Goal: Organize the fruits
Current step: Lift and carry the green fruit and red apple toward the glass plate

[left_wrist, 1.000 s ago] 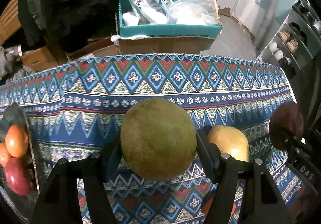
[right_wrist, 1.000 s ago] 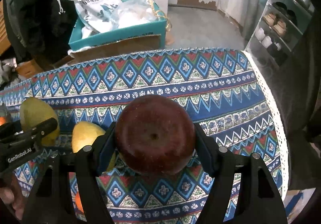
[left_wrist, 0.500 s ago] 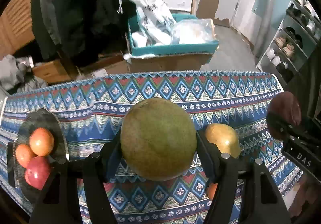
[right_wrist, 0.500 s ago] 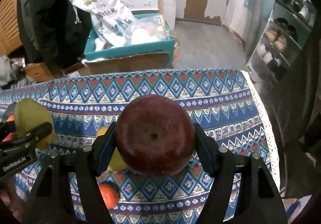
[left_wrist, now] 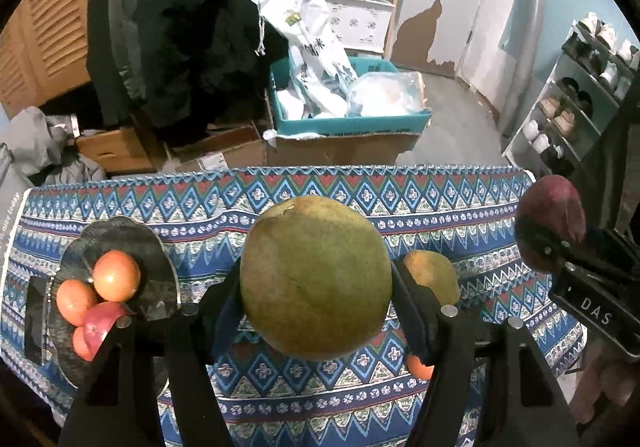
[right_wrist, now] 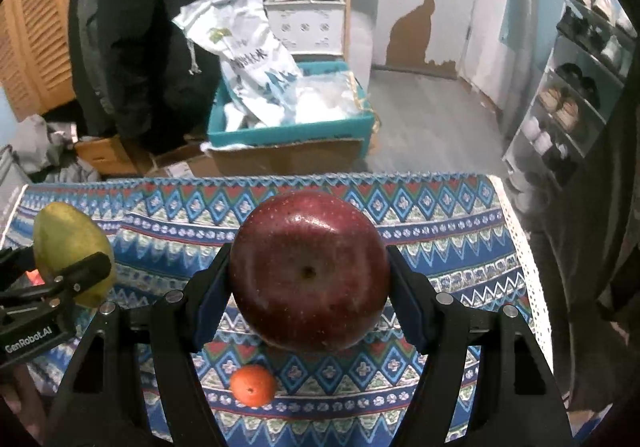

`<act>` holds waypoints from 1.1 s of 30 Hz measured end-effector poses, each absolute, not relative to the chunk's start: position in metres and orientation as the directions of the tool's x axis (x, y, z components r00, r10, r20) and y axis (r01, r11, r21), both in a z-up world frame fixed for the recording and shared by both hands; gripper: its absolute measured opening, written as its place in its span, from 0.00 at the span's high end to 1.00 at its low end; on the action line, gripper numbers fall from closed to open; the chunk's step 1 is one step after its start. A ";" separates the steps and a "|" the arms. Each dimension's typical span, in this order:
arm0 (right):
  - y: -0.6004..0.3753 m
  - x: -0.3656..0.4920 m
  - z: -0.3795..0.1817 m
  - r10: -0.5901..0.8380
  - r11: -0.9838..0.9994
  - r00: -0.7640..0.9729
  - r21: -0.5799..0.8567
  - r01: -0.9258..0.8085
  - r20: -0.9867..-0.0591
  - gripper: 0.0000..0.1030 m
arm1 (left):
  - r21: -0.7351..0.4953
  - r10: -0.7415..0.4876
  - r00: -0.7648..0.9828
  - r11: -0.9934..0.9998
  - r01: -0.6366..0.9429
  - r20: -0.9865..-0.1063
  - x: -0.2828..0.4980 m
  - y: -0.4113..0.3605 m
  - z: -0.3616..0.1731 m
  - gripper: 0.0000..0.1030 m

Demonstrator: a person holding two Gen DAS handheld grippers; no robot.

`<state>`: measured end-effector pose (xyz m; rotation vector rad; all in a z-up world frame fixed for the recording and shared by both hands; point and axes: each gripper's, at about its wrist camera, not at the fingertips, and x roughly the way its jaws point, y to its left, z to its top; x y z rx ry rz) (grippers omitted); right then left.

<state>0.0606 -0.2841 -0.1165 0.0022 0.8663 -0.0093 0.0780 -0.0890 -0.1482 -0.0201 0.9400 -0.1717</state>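
My left gripper (left_wrist: pixel 316 287) is shut on a large green pear (left_wrist: pixel 316 279), held high above the patterned tablecloth (left_wrist: pixel 280 199). My right gripper (right_wrist: pixel 308 279) is shut on a dark red apple (right_wrist: pixel 308 271), also held above the cloth; it shows at the right in the left wrist view (left_wrist: pixel 550 221). A dark plate (left_wrist: pixel 156 267) at the left holds two orange fruits (left_wrist: pixel 116 275) and a red apple (left_wrist: pixel 96 331). A yellow pear (left_wrist: pixel 434 275) and a small orange (right_wrist: pixel 253 385) lie on the cloth.
Beyond the table's far edge stand a teal box (left_wrist: pixel 348 123) with white bags, cardboard boxes (left_wrist: pixel 116 151) and hanging dark coats (left_wrist: pixel 180 27). A shoe rack (left_wrist: pixel 572 107) stands at the right. The cloth's right edge (right_wrist: pixel 520 247) drops off to the floor.
Both grippers have risen and pulled back with their fruit, so more of the table, the plate and the room show. The small orange on the cloth has come into the right wrist view.
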 end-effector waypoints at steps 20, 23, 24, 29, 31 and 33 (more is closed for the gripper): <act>-0.228 0.053 -0.082 0.111 0.992 0.687 0.043 -0.115 -0.718 0.30 | -0.104 -0.132 0.622 0.991 0.081 -0.772 0.058 -0.044 -0.126 0.32; -0.216 0.055 -0.079 0.123 0.990 0.688 0.043 -0.133 -0.715 0.30 | -0.103 -0.120 0.628 0.993 0.063 -0.769 0.056 -0.032 -0.126 0.32; -0.212 0.056 -0.079 0.129 0.989 0.687 0.043 -0.140 -0.715 0.30 | -0.103 -0.115 0.629 0.993 0.056 -0.769 0.056 -0.029 -0.125 0.32; -0.192 0.061 -0.076 0.157 0.984 0.684 0.050 -0.174 -0.713 0.30 | -0.110 -0.097 0.631 0.994 0.019 -0.770 0.053 -0.007 -0.127 0.32; -0.182 0.063 -0.075 0.171 0.980 0.680 0.054 -0.190 -0.713 0.30 | -0.112 -0.089 0.626 0.994 0.002 -0.774 0.052 0.002 -0.129 0.32; -0.172 0.065 -0.075 0.184 0.977 0.677 0.058 -0.204 -0.713 0.30 | -0.116 -0.081 0.622 0.993 -0.017 -0.779 0.052 0.013 -0.133 0.32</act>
